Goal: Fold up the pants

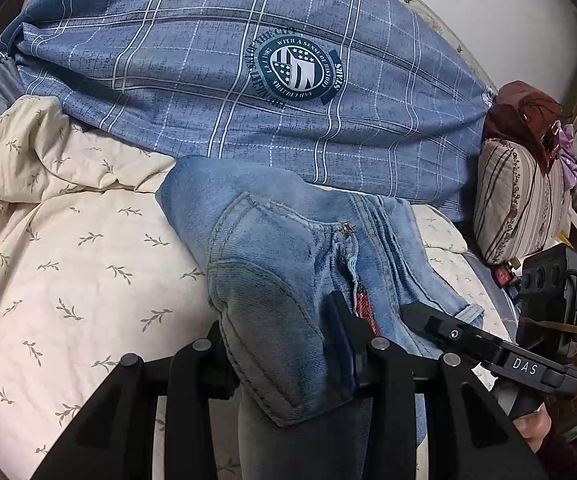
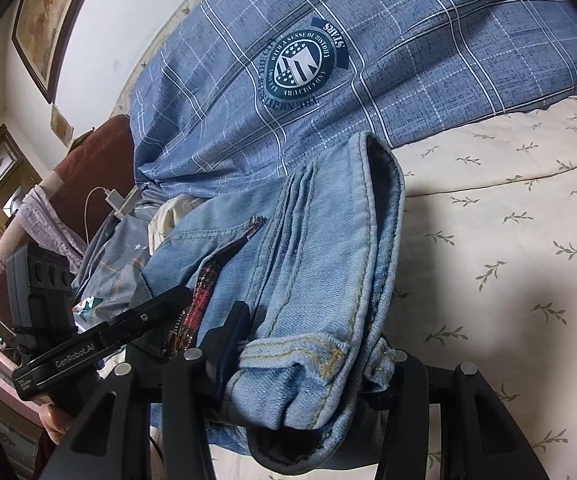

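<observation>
— Two claws on the jeans (image 1: pixel 288 264)?
— Yes. Left claw (image 1: pixel 288 364) clamps a stitched pocket edge; right claw (image 2: pixel 308 364) grips a bunched, hemmed fold.
— Where are they?
— On the bed, over a cream leaf-print sheet (image 1: pixel 68 280), touching a blue plaid quilt (image 1: pixel 248 100). Bare sheet lies beside them.
— Pose?
— Both angled downward, close together.

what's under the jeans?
Cream leaf-print sheet shows beside the jeans, running beneath them. Behind them lies the blue plaid quilt. What sits directly below the denim is covered.
</observation>
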A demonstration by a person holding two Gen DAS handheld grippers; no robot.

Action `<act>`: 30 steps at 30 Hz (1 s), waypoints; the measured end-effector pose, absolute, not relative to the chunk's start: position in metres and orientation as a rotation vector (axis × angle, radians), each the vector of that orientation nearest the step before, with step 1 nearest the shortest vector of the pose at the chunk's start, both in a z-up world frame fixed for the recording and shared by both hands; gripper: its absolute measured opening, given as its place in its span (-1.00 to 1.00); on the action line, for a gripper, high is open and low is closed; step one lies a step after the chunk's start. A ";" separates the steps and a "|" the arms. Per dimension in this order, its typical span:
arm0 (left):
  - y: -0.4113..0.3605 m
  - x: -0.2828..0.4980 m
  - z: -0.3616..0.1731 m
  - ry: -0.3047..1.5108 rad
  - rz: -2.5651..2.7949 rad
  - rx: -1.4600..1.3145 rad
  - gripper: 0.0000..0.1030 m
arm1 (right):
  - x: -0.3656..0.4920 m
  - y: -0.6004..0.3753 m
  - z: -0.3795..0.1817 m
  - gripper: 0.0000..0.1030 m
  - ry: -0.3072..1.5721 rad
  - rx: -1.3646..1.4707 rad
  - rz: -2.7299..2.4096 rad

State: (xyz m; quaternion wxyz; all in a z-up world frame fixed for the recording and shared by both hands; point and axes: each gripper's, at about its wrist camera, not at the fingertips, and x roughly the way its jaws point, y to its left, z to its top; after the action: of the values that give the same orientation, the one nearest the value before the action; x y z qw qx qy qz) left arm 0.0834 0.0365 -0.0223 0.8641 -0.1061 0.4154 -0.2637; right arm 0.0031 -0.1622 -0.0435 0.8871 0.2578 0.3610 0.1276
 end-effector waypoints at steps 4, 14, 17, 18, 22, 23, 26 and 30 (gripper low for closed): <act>0.036 0.083 -0.023 0.873 -0.552 -0.220 -0.23 | 0.004 -0.162 -0.045 -0.02 0.757 0.535 0.261; 0.036 0.088 -0.027 0.894 -0.543 -0.206 -0.23 | 0.007 -0.162 -0.052 -0.02 0.790 0.539 0.243; 0.036 0.089 -0.026 0.897 -0.538 -0.194 -0.22 | 0.008 -0.163 -0.054 -0.02 0.800 0.542 0.237; 0.036 0.089 -0.026 0.898 -0.538 -0.191 -0.22 | 0.008 -0.163 -0.055 -0.02 0.805 0.544 0.234; 0.036 0.090 -0.029 0.909 -0.528 -0.177 -0.17 | 0.009 -0.164 -0.057 -0.02 0.819 0.546 0.226; 0.036 0.090 -0.030 0.912 -0.525 -0.178 -0.14 | 0.009 -0.164 -0.058 -0.02 0.820 0.547 0.224; 0.037 0.091 -0.032 0.921 -0.510 -0.176 -0.04 | 0.009 -0.164 -0.059 -0.01 0.832 0.553 0.219; 0.038 0.090 -0.035 0.925 -0.475 -0.154 0.16 | 0.010 -0.166 -0.062 0.08 0.855 0.564 0.207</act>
State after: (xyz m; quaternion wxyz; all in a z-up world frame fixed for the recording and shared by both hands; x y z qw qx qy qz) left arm 0.0902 0.0376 -0.0349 0.8649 -0.0735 0.4417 -0.2267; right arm 0.0097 -0.1655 -0.0622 0.8666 0.2693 0.4083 0.0989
